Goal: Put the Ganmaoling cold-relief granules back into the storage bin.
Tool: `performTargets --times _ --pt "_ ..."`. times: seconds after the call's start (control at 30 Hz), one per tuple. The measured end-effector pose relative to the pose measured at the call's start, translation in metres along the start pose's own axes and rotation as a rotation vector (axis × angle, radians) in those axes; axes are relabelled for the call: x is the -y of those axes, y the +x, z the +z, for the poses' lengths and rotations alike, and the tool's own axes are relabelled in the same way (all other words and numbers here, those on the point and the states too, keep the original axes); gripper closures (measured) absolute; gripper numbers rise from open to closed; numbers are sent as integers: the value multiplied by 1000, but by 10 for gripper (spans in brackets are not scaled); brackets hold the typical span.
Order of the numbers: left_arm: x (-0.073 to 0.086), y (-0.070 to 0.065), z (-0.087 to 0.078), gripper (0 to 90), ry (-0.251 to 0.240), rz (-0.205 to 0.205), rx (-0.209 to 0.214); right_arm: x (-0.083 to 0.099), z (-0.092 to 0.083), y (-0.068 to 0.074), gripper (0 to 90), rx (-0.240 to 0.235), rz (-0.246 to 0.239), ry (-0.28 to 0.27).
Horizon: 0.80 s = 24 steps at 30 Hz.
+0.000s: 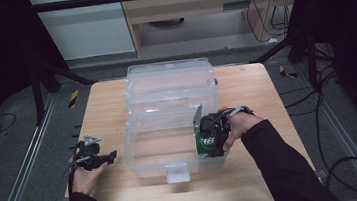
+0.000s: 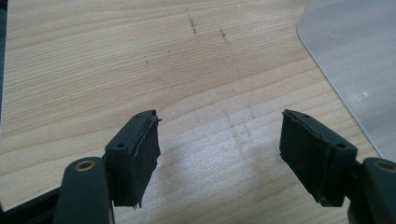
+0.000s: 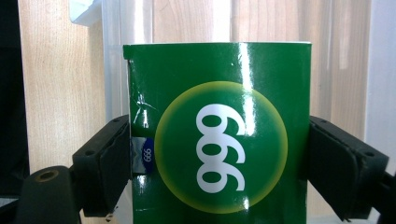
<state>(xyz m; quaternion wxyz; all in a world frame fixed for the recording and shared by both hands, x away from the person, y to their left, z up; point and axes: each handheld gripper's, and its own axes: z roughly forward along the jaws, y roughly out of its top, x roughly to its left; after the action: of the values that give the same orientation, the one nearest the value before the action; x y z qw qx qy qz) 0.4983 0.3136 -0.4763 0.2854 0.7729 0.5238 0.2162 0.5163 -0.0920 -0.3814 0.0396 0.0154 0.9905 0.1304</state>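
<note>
The right gripper (image 1: 209, 138) pinches the green box (image 3: 219, 135) across its sides, inside the clear plastic bin (image 1: 142, 157) at its right end; box's long axis runs on ahead of the jaws; the left gripper (image 2: 219, 154), spread and empty, rests left of the bin on the wooden table (image 2: 116, 60).

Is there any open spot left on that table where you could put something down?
Yes. Bare wood lies left of the clear plastic box, around the open left tool, and along the table's front edge below the box. A narrower strip runs right of the box. The middle is crowded: box, its raised lid, and the right tool holding a green carton inside.
</note>
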Motion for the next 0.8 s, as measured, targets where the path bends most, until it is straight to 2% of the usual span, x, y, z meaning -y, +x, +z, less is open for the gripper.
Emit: performTargets --times 0.5,0.67,0.8 --pt "0 0 1 274 5 0 3 1 0 2 144 20 40 -1" --pt "0 0 1 274 4 -6 5 2 -7 3 157 21 69 -10" --pt "0 1 0 275 -5 -15 4 3 -19 3 182 52 114 -46"
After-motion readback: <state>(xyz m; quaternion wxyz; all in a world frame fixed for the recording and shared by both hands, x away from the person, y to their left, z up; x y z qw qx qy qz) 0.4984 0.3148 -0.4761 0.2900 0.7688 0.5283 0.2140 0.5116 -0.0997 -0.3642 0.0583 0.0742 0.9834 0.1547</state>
